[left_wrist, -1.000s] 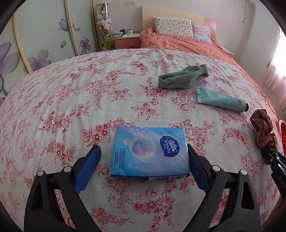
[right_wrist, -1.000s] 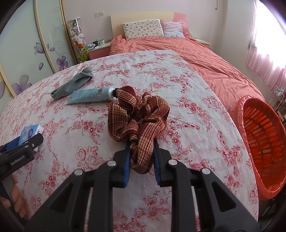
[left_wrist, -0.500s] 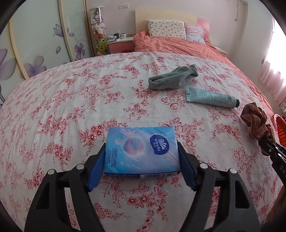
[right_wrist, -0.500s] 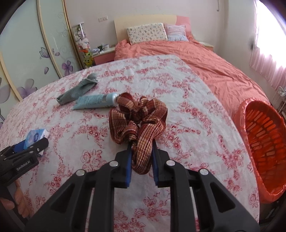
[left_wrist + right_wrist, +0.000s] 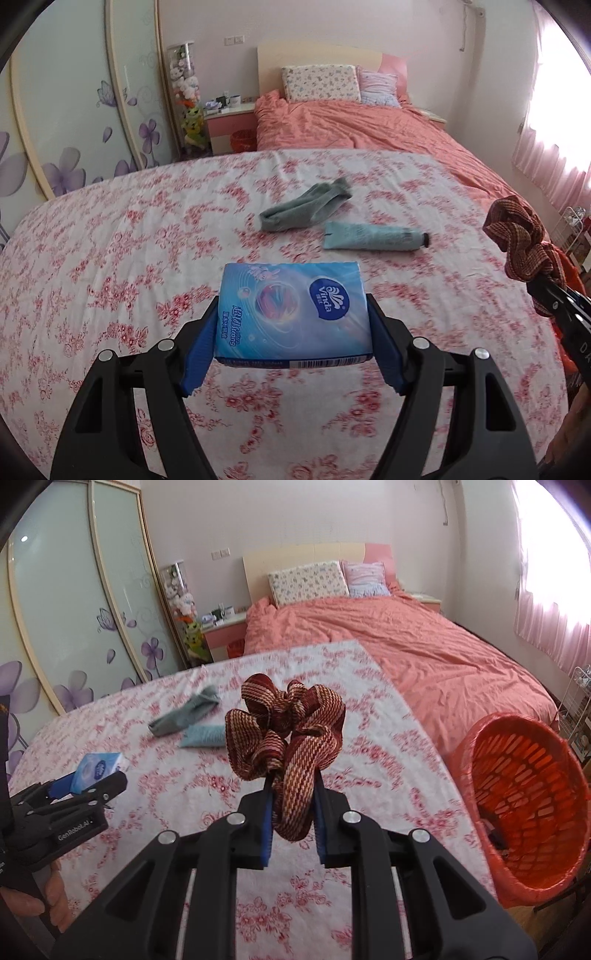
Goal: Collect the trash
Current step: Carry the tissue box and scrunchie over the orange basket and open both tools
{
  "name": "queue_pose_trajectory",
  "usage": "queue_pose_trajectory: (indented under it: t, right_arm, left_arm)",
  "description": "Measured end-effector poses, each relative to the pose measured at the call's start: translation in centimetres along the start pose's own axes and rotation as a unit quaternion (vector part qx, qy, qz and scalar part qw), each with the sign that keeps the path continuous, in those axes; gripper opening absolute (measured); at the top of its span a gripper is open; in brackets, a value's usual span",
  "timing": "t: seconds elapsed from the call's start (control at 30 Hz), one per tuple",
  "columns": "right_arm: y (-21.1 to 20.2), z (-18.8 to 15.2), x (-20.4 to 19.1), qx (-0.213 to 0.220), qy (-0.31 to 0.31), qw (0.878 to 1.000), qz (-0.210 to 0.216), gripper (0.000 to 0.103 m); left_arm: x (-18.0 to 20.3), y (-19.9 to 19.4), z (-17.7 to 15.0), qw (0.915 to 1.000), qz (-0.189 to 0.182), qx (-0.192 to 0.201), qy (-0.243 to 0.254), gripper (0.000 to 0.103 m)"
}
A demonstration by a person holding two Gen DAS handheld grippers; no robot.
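My left gripper (image 5: 291,325) is shut on a blue tissue pack (image 5: 291,314) and holds it above the floral bedspread (image 5: 147,258); its blue pads press both short sides. From the right wrist view the same tissue pack (image 5: 98,770) shows at the left in the left gripper (image 5: 88,786). My right gripper (image 5: 293,790) is shut on a brown-striped scrunchie (image 5: 288,731), lifted off the cover. The scrunchie (image 5: 517,243) also appears at the right edge of the left wrist view. An orange mesh basket (image 5: 524,805) stands beside the bed at the right.
A grey sock (image 5: 306,210) and a pale blue tube (image 5: 369,236) lie on the bedspread ahead. Beyond it are a salmon duvet (image 5: 424,653), pillows and a nightstand (image 5: 229,125). Wardrobe doors (image 5: 74,609) line the left, curtains the right. A hand (image 5: 44,901) grips the left tool.
The left jaws closed onto the tissue pack, then both grippers rose from the bedspread with their loads. The sock and tube stayed put.
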State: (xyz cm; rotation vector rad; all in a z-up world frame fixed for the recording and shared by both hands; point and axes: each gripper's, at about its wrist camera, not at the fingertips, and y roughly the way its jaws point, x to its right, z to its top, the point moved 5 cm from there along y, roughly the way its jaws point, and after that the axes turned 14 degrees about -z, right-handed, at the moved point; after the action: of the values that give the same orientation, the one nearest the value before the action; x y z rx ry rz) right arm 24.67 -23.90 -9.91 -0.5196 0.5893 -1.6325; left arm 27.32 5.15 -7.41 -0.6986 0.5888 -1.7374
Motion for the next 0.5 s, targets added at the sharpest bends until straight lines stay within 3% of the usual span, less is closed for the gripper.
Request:
queue_pose_trajectory:
  t: [0.5]
  right_arm:
    - [-6.4,0.3,7.9,0.051,0.062,0.996,-0.03,0.018]
  left_arm:
    - [10.0,-3.3,0.9,0.9939,-0.089,0.031,0.057,0.073]
